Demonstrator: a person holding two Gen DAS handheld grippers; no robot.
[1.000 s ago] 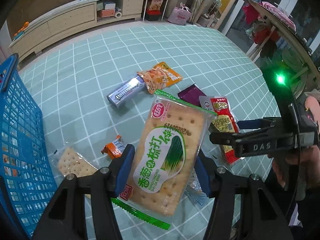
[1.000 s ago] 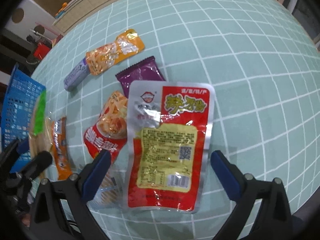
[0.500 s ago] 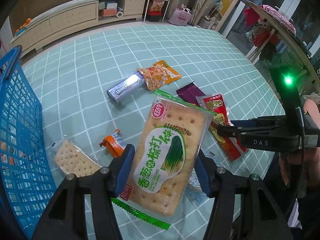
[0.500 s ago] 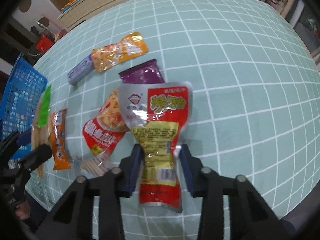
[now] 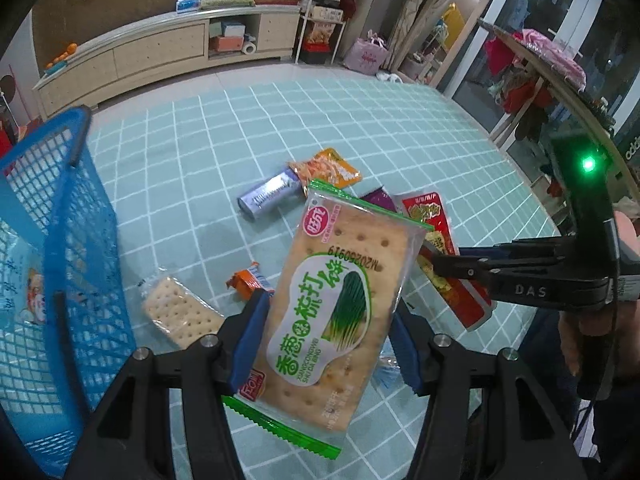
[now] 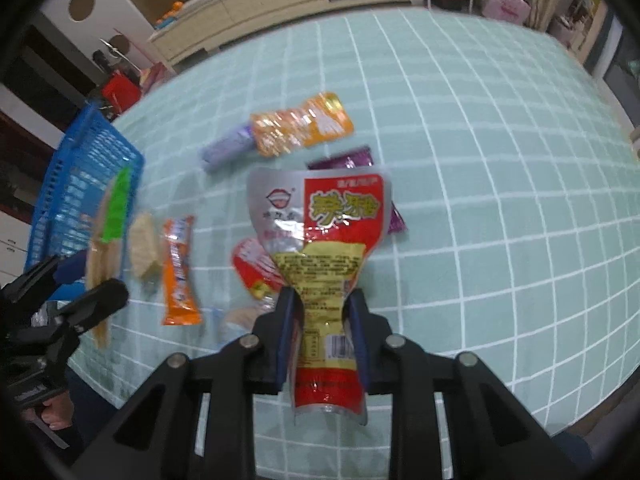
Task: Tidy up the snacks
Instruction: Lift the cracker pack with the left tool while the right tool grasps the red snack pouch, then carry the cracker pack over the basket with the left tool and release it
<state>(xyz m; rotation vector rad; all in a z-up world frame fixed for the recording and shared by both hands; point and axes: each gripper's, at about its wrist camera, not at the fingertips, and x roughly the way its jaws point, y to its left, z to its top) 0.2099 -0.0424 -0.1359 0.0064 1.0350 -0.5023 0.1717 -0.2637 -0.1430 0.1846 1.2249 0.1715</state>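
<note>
My left gripper (image 5: 326, 340) is shut on a green-onion cracker pack (image 5: 340, 304), held tilted above the teal checked tablecloth (image 5: 192, 168). My right gripper (image 6: 320, 312) is shut on the lower part of a red and silver pouch (image 6: 324, 216), which is pinched narrow between the pads and lifted off the cloth. In the left wrist view the right gripper (image 5: 440, 258) comes in from the right with that pouch (image 5: 434, 220). A blue mesh basket (image 5: 60, 240) stands at the left edge, left of the cracker pack. It holds a pale packet.
On the cloth lie an orange pouch (image 5: 328, 166), a silver-purple bar (image 5: 268, 196), a purple pack (image 6: 344, 158), a clear cracker pack (image 5: 180, 312), an orange bar (image 6: 178, 272) and a red pouch (image 6: 256, 268). A low cabinet (image 5: 160, 52) runs behind the table.
The right gripper closed on the red and silver pouch and lifted it off the cloth. The left gripper rose a little with the cracker pack still in it.
</note>
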